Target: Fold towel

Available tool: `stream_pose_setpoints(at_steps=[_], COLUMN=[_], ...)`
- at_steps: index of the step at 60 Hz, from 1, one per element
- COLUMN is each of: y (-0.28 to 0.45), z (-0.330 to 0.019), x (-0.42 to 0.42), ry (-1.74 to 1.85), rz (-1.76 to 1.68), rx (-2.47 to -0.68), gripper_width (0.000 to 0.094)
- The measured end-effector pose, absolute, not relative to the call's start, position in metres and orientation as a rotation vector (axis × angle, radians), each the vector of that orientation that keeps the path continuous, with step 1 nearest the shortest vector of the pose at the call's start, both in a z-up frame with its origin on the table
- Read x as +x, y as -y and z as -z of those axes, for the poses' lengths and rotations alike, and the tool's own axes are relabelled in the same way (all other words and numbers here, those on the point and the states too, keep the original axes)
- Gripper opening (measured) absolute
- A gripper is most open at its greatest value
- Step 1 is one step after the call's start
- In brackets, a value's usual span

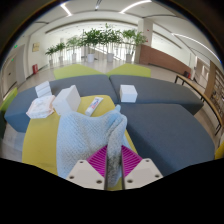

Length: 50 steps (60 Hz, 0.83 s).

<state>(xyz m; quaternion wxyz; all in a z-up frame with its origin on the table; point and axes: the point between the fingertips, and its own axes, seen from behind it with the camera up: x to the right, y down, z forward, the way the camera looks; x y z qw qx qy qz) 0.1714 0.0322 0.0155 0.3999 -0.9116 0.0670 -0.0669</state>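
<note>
A light blue-grey towel [88, 135] hangs bunched and draped from my gripper [111, 162], lifted above a yellow and grey table [160, 125]. Both fingers with their magenta pads [98, 161] press on a fold of the towel's cloth, which runs down between them. The towel's far corner sticks up at the left, near some white papers.
White papers [41, 107] lie on the table at the left. A white box [128, 93] and a small white object [94, 104] lie beyond the towel. Potted plants [100, 40] stand in a row at the back of the large hall.
</note>
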Motion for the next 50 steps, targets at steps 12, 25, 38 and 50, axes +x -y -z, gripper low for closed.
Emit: stream_pose_setpoints(at_steps=[12,25,38,50], y=[-0.003,0.086,0.139,0.134], z=[-0.095,-0.149,-0.180,-0.168], x=[0.168,0.124,0.108,0.131], ry=[-0.016,0.071,0.107,0.044], rz=[0.167,0.032,-0.004,-0.012], rx=[-2.196,-2.185,-2.134,-2.099], gripper_width=[0.0849,0.0845,0.0850,0.0848])
